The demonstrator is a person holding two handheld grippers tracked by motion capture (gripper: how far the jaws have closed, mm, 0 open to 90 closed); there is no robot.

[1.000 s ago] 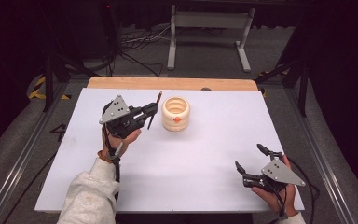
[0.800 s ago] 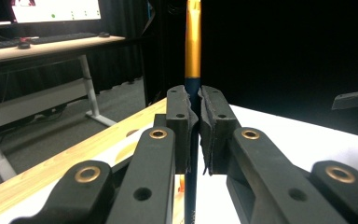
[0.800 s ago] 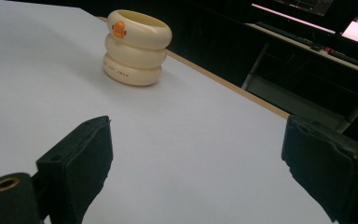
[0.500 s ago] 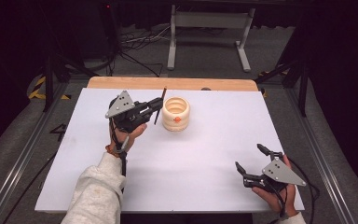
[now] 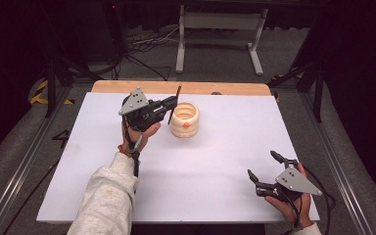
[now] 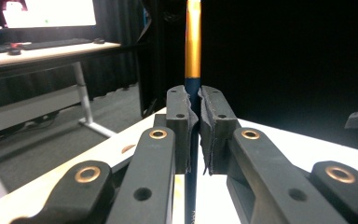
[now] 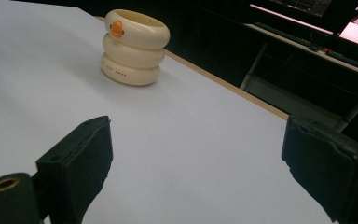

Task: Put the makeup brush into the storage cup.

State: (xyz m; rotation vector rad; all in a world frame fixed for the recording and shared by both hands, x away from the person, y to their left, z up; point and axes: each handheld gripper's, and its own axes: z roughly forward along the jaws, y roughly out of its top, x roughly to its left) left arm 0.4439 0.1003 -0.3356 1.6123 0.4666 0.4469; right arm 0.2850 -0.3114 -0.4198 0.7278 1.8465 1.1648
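Observation:
My left gripper [image 5: 173, 104] hovers over the far left-centre of the table, shut on a thin dark pen [image 5: 177, 93] that stands nearly upright between its pads. In the left gripper view the pen [image 6: 193, 42] is dark blue below and golden orange above, clamped by the gripper [image 6: 193, 112]. Just right of it stands a cream ribbed holder [image 5: 185, 119] with a small orange beak; the pen's tip hangs beside its rim. The holder [image 7: 133, 46] looks open-topped. My right gripper [image 5: 262, 164] rests at the near right, open, with nothing between its pads [image 7: 81, 158].
A white sheet [image 5: 215, 171] covers the table, with a wooden strip [image 5: 225, 88] along the far edge. A metal stand [image 5: 218, 36] and cables [image 5: 142, 44] lie on the floor beyond. A desk with a monitor [image 6: 46, 14] shows in the left gripper view.
My left gripper has carried the pen rightward, closer to the cream holder. The right gripper has stayed put.

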